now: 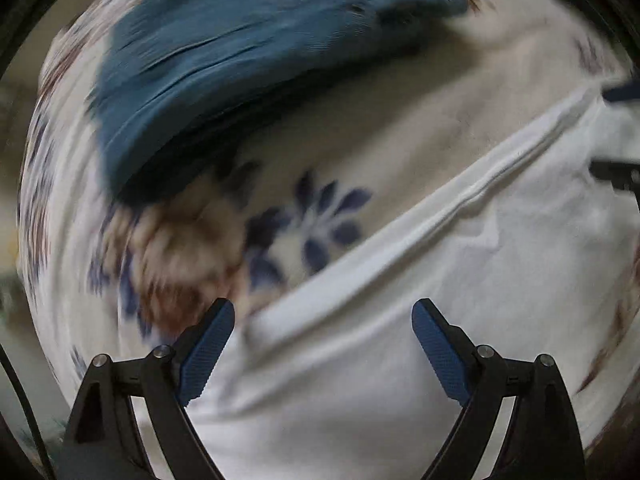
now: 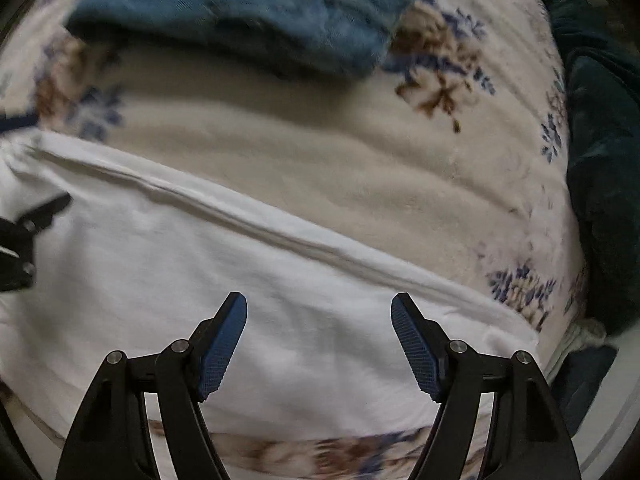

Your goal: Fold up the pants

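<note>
**White pants lie straight under both sets of spread fingers**

Left wrist view: the left gripper (image 1: 323, 320) has its fingers spread wide, holding nothing, over the white pants (image 1: 440, 280). The pants lie flat on a flowered blanket (image 1: 312, 224). Their raised seam edge runs as a long diagonal from just ahead of the left finger up toward the right. A blue folded cloth (image 1: 224, 60) sits well beyond, apart from the pants. The picture is blurred.

Right wrist view: the right gripper (image 2: 319, 308) is likewise spread and empty, directly above the pants (image 2: 200, 260). Here the long edge runs from upper left down to the right, ending just beyond the right finger. Both grippers look about equally near, each over its own end, so a lengthwise fold likely starts from that far edge.
</note>
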Demonstrator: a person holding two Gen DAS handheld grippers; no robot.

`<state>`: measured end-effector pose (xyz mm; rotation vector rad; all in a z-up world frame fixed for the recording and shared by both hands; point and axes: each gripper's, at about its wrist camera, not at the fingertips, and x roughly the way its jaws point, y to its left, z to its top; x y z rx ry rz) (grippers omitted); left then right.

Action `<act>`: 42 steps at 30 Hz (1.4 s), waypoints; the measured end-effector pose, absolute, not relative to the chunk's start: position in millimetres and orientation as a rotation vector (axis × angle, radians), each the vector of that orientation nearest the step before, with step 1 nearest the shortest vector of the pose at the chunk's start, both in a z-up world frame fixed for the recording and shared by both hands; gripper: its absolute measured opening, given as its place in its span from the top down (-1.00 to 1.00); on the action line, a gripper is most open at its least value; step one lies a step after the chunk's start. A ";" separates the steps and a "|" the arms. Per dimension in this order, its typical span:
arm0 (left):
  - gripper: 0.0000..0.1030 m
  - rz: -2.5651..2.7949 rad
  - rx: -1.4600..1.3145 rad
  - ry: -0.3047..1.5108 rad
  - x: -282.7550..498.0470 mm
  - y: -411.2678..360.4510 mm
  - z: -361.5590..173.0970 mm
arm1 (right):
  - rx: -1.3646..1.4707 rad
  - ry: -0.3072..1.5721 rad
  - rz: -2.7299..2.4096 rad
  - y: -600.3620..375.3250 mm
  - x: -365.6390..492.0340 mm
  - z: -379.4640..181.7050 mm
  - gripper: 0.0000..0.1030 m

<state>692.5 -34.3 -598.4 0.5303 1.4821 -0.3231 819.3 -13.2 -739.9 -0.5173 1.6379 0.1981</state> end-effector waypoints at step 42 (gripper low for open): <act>0.80 -0.178 -0.009 1.480 475.9 -33.1 -463.7 | -0.038 1.585 0.260 -70.7 599.1 -649.9 0.91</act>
